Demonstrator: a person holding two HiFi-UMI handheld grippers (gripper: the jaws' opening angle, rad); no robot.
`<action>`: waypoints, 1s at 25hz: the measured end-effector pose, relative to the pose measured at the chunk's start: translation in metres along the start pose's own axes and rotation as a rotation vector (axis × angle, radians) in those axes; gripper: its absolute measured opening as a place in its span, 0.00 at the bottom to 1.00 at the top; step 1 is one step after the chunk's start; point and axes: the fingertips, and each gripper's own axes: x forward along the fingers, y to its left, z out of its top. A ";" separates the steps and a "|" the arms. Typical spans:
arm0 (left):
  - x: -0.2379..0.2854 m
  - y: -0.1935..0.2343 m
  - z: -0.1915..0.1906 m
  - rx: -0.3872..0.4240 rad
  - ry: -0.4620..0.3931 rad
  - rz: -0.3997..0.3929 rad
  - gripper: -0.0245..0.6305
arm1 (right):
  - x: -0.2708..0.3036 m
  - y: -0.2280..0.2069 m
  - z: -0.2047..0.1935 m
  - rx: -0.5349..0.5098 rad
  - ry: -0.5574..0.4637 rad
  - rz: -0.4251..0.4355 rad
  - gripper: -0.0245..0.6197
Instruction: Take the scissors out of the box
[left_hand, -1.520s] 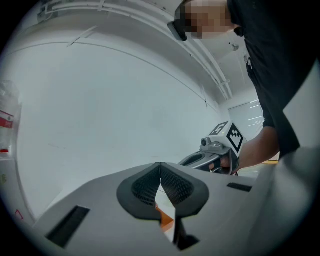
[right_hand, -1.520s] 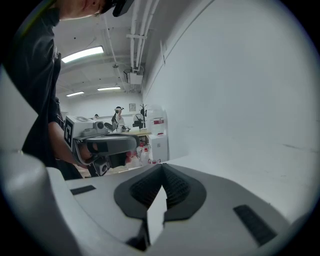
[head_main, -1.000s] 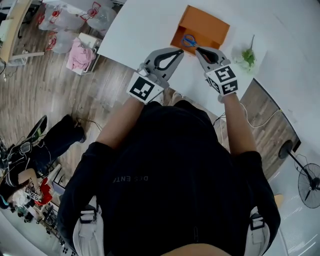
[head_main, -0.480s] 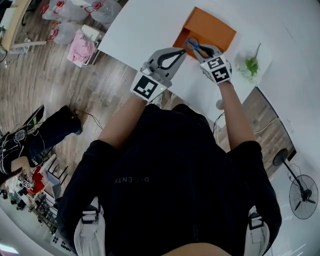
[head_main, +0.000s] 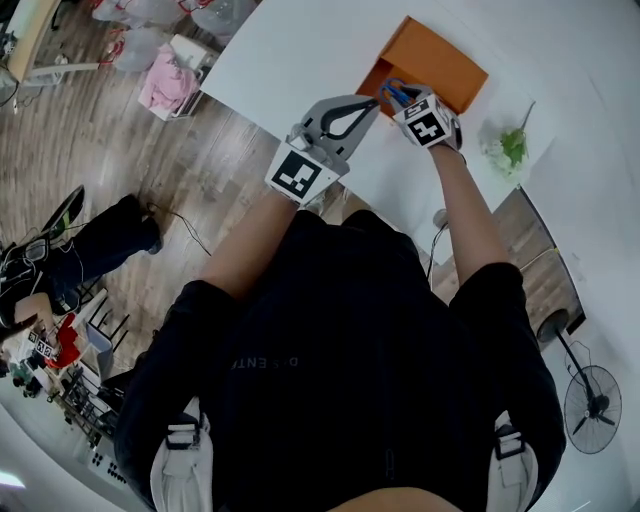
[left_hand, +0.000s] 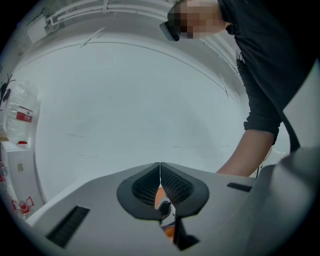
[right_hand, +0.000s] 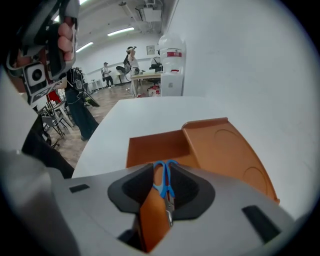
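Observation:
An orange box (head_main: 440, 60) with its lid folded back stands on the white table (head_main: 300, 50). Scissors (head_main: 392, 90) with blue handles lie in the box at its near side. My right gripper (head_main: 400, 97) tilts steeply down over them. In the right gripper view the scissors (right_hand: 165, 186) lie in the gap of the right gripper (right_hand: 165, 170), whose jaws are opening, and the pads do not press on them. The box (right_hand: 220, 145) spreads out beyond. My left gripper (head_main: 372, 101) is level just left of the box. In its own view the left gripper (left_hand: 160, 167) is shut on nothing.
A green sprig (head_main: 512, 147) lies on the table to the right of the box. The table's near edge runs just below both grippers. Bags (head_main: 165, 85) lie on the wooden floor at left, and a fan (head_main: 594, 396) stands at lower right.
The right gripper has dropped and tipped down onto the near side of the box, over the scissors. The left gripper has shifted only slightly towards the box.

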 end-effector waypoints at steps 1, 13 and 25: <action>0.000 -0.003 0.000 -0.001 0.002 0.003 0.07 | 0.002 0.001 -0.004 -0.002 0.014 0.003 0.22; -0.004 0.008 -0.013 -0.013 0.019 0.043 0.07 | 0.038 -0.007 -0.019 -0.033 0.111 -0.016 0.24; -0.018 0.017 -0.014 -0.029 0.020 0.069 0.07 | 0.051 -0.005 -0.027 -0.027 0.156 0.009 0.20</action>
